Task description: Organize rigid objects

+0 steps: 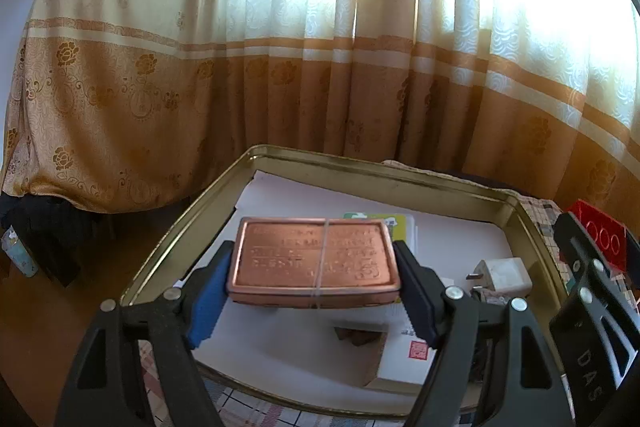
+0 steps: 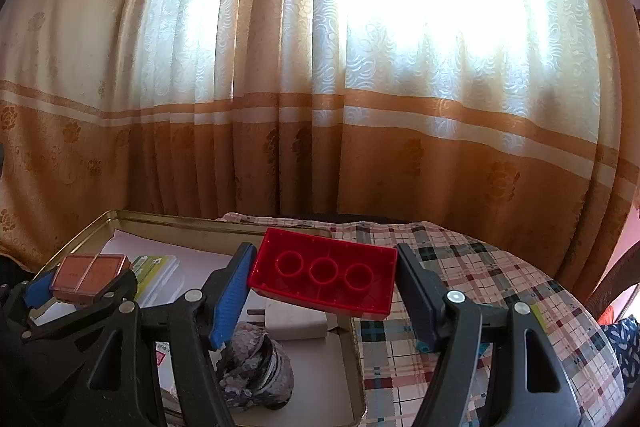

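My left gripper (image 1: 314, 277) is shut on a copper-coloured flat tin (image 1: 314, 261) with a rubber band round it, held above the gold metal tray (image 1: 372, 177). My right gripper (image 2: 324, 281) is shut on a red toy brick (image 2: 324, 277), hollow side up with three round tubes showing, held over the tray's right rim (image 2: 358, 359). In the right wrist view the left gripper (image 2: 86, 277) with the copper tin (image 2: 90, 273) shows at the left. In the left wrist view the right gripper and the red brick (image 1: 604, 241) show at the right edge.
In the tray lie white papers (image 1: 452, 239), a green-and-yellow card (image 1: 394, 223), a white plug charger (image 1: 504, 275) and a grey patterned roll (image 2: 256, 367). The tray rests on a plaid tablecloth (image 2: 480, 275). Orange and cream curtains (image 2: 280, 107) hang close behind the table.
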Demonstrator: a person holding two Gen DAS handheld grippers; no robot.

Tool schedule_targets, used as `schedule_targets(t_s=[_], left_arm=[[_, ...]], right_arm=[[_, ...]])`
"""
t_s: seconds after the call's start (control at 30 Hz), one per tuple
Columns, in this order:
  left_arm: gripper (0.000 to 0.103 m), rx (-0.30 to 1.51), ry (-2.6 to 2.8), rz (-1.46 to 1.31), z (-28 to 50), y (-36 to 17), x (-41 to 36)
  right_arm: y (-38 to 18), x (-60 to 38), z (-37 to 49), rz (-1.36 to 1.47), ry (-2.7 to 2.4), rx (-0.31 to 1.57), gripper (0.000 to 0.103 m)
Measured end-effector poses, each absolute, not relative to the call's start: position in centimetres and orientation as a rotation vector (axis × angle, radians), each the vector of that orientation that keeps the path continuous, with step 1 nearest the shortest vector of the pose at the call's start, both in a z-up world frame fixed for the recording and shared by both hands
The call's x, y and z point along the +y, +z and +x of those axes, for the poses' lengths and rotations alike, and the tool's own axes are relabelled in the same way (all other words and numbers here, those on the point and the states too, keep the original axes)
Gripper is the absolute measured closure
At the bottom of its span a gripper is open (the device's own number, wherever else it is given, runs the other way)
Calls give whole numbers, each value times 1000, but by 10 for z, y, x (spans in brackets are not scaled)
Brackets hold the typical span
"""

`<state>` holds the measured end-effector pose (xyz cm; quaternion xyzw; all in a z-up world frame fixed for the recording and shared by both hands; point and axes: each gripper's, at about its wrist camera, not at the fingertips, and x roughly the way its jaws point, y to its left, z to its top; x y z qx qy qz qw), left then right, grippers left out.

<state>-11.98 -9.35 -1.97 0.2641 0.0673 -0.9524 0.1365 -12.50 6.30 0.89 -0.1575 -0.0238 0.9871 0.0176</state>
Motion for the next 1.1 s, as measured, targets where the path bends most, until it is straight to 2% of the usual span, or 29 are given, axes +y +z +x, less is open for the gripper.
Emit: schedule_targets(t_s=[1.1], left_arm=[[26, 198, -2747, 772, -120, -21, -98]], right_arm=[[8, 57, -135, -559, 3094, -96, 31]])
